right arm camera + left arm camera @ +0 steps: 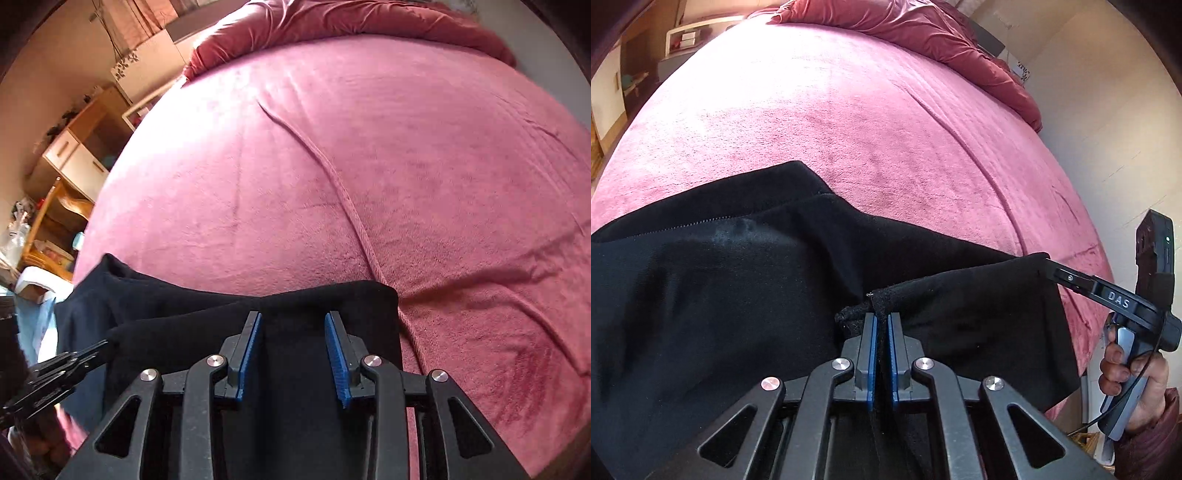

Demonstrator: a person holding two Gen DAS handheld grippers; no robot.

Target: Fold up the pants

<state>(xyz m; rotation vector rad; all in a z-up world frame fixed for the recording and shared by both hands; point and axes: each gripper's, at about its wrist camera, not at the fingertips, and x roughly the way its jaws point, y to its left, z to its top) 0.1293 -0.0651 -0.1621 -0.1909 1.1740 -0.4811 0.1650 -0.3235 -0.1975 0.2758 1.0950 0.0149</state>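
Black pants (pixel 738 295) lie spread across the near part of a pink bed cover (pixel 849 129). My left gripper (pixel 881 317) is shut on a bunched bit of their raised edge. That edge runs taut to the right, where the tip of my right gripper (pixel 1047 264) meets the pants' corner; a hand (pixel 1123 373) holds its handle. In the right wrist view the right gripper (pixel 293 332) stands over the pants (pixel 184 310) with its blue pads (pixel 251 350) apart. Black cloth lies between them and both pad faces show. The left gripper (pixel 103 347) reaches the cloth at lower left.
The pink cover (pixel 332 166) stretches far beyond the pants, with a long crease (pixel 351 206) across it. A crumpled dark-red duvet (pixel 351 22) lies at the far end. Wooden shelves and drawers (pixel 74 147) stand past the bed's left side; a pale wall (pixel 1108 129) runs along the right.
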